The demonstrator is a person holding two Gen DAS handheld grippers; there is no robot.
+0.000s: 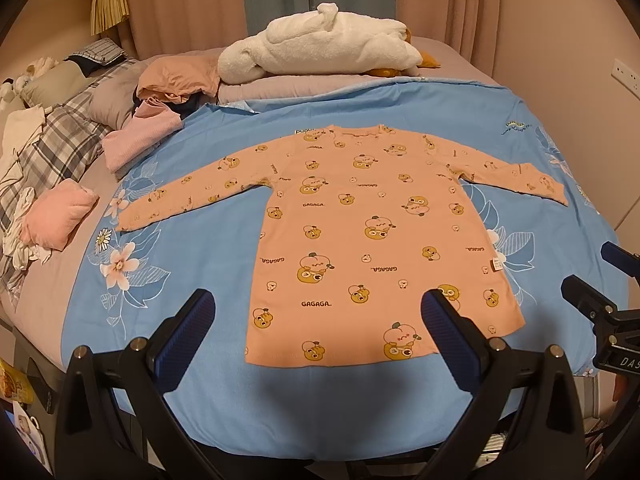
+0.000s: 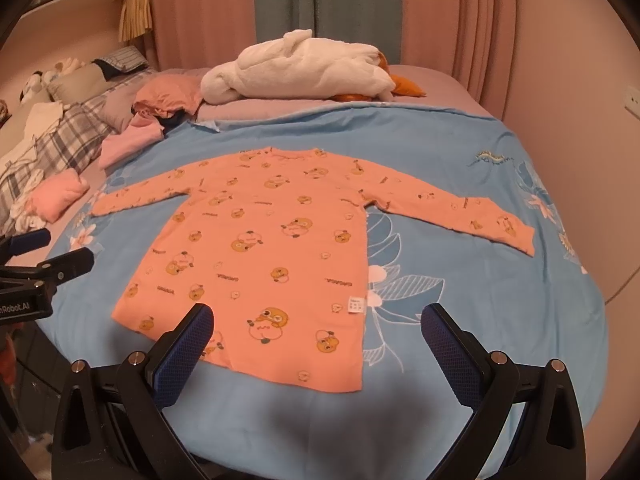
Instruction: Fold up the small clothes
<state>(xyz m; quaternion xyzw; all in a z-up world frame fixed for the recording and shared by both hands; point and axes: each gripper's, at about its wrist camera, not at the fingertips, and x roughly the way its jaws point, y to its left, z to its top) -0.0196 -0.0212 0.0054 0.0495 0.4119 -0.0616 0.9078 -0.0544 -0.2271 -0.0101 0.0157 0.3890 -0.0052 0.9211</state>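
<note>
A small orange long-sleeved shirt with cartoon prints lies flat on the blue floral bedspread, both sleeves spread out and its hem nearest me. My left gripper is open above the hem, holding nothing. In the right wrist view the same shirt lies left of centre, and my right gripper is open over its lower right corner, also holding nothing. Each gripper shows at the edge of the other's view: the right gripper and the left gripper.
A white plush toy lies on a grey pillow at the bed's far end. Folded pink clothes and a pile of garments sit on the left, beside plaid bedding. Curtains hang behind; a wall stands to the right.
</note>
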